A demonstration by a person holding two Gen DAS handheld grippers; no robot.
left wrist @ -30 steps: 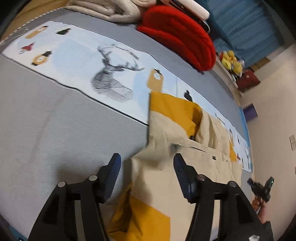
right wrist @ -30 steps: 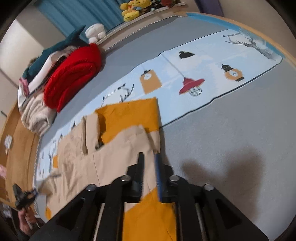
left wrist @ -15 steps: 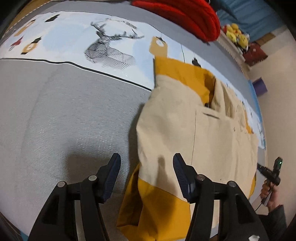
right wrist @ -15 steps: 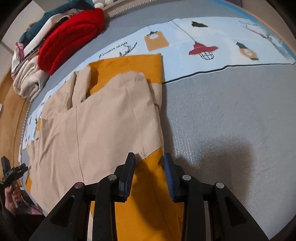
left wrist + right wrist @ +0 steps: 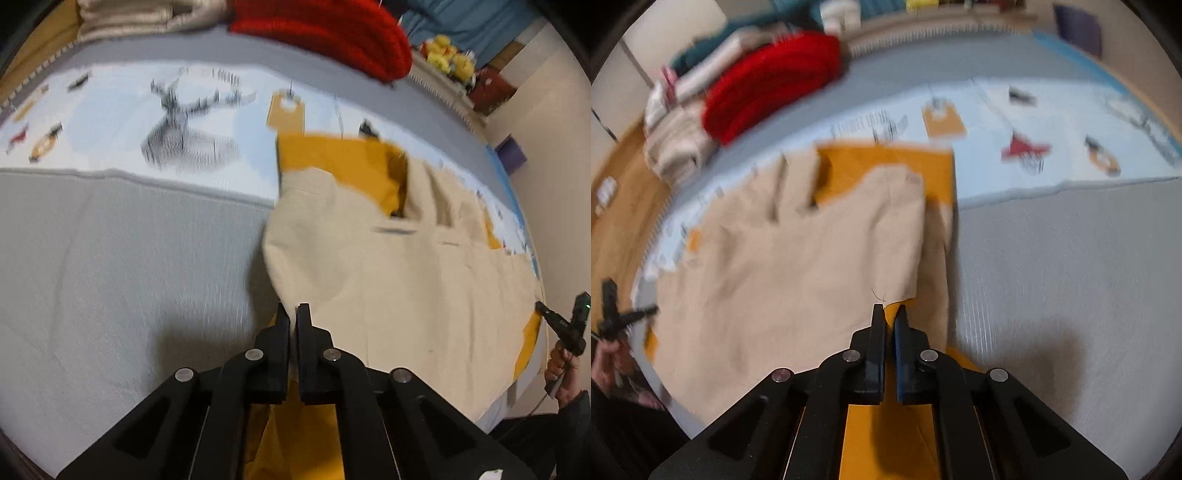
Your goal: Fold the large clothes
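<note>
Covering a grey bed (image 5: 110, 258), a beige-and-mustard garment (image 5: 388, 277) is pinched at its near edge by the left tongs (image 5: 293, 314) and the right tongs (image 5: 890, 314), both just closed; a red knit (image 5: 768, 81) is piled beyond.

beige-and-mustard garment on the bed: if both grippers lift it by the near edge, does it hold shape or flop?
Probably flops: the garment lies in soft creases and already drapes up into the shut left gripper. Likely light, since the right gripper raises only a thin pinched edge. It may drag on the grey cover rather than slide freely.
</note>
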